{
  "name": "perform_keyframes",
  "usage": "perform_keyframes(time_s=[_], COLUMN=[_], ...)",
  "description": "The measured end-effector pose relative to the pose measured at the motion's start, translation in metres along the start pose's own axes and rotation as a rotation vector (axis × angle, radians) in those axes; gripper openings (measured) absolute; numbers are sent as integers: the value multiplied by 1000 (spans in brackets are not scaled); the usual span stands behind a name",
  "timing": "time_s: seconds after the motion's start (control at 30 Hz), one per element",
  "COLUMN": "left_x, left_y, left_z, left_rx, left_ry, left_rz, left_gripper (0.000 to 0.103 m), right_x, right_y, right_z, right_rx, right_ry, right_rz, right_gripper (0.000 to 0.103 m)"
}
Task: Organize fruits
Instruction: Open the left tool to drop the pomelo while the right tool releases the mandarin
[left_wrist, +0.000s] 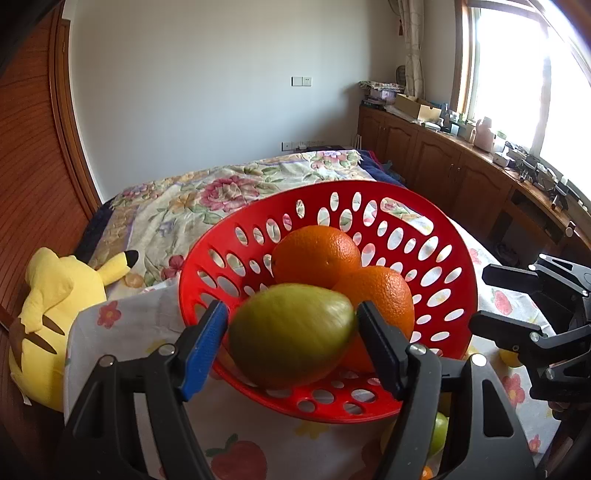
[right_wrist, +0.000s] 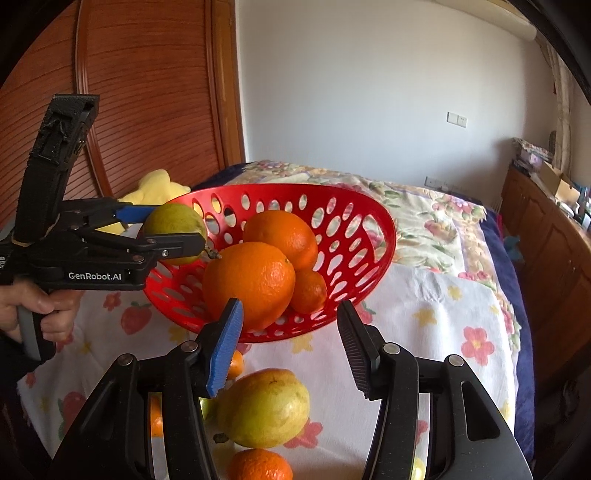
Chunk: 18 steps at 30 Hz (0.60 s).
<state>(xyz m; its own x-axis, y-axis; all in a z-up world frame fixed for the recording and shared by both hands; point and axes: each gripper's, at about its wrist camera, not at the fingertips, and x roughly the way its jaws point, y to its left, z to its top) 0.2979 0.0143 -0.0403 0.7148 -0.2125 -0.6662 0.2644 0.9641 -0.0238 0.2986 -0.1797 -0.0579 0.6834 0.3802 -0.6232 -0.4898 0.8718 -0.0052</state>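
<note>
A red perforated basket (left_wrist: 369, 192) (right_wrist: 288, 188) stands on a fruit-print cloth (right_wrist: 424, 314) on the bed. In it lie two large oranges (right_wrist: 251, 284) (right_wrist: 280, 236) and a small mandarin (right_wrist: 308, 291). My left gripper (left_wrist: 291, 308) (right_wrist: 173, 227) is shut on a green pear (left_wrist: 291, 332) (right_wrist: 173, 225), held over the basket's near-left rim. My right gripper (right_wrist: 290, 310) (left_wrist: 480, 295) hovers just in front of the basket, its jaws apart with nothing between them. Below it on the cloth lie a yellow-green pear (right_wrist: 262, 406), a mandarin (right_wrist: 258, 465) and a smaller orange fruit (right_wrist: 236, 363).
A yellow plush toy (left_wrist: 55, 317) lies left of the cloth against a wooden slatted door (right_wrist: 147, 92). A floral quilt (left_wrist: 221, 192) covers the bed behind the basket. Wooden cabinets (left_wrist: 443, 166) run along the right under the window. A person's hand (right_wrist: 40, 310) grips the left tool.
</note>
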Motion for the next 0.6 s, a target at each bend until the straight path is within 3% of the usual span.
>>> perform_keyframes(time_s=[0.6], left_x=[-37], left_y=[-12], left_z=[-16], left_rx=[-22], left_ry=[-30], left_rz=[-4], left_gripper=[75], right_x=[-21], right_y=[2], right_z=[-18], right_rx=[49], right_ry=[-9], right_rz=[3], right_gripper=[54])
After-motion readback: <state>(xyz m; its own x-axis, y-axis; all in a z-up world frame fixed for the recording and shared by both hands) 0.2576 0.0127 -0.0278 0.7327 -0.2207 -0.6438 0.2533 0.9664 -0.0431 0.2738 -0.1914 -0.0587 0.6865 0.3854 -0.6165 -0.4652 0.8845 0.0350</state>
